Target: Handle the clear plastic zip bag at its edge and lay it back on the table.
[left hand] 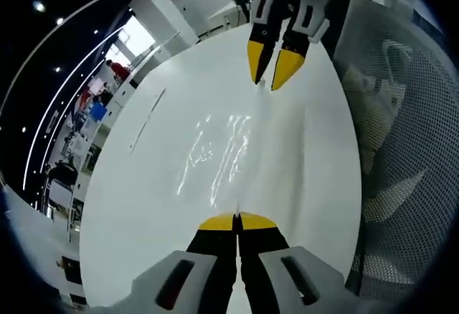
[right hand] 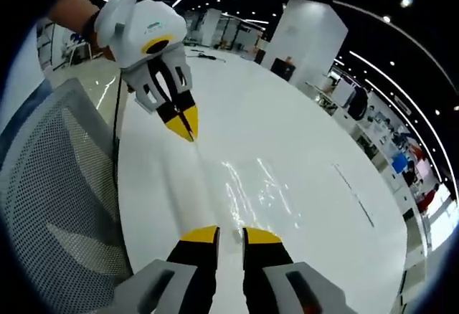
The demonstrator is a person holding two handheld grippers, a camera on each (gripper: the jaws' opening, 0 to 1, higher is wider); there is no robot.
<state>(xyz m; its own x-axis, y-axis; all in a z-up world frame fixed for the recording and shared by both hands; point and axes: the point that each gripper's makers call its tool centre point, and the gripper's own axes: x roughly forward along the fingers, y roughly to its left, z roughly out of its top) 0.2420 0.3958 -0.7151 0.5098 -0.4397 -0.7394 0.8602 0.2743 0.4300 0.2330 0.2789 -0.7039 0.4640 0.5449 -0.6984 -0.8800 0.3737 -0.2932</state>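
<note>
The clear plastic zip bag (left hand: 215,158) lies flat on the white table (left hand: 129,206), visible mostly as glints and a long crease, and it also glints in the right gripper view (right hand: 259,188). My left gripper (left hand: 237,219) is shut on the near edge of the bag, yellow tips touching; in the right gripper view the left gripper (right hand: 188,133) pinches the far end of the crease. My right gripper (right hand: 232,236) stands open, jaws apart over the opposite edge of the bag. In the left gripper view the right gripper (left hand: 267,83) hangs tips-down at that far edge.
A grey mesh chair (left hand: 401,149) stands close along the table's side, also seen as the chair (right hand: 57,185). A thin dark line (left hand: 147,120) lies on the table past the bag. A hand (right hand: 79,9) holds the left gripper. Desks and people are far behind.
</note>
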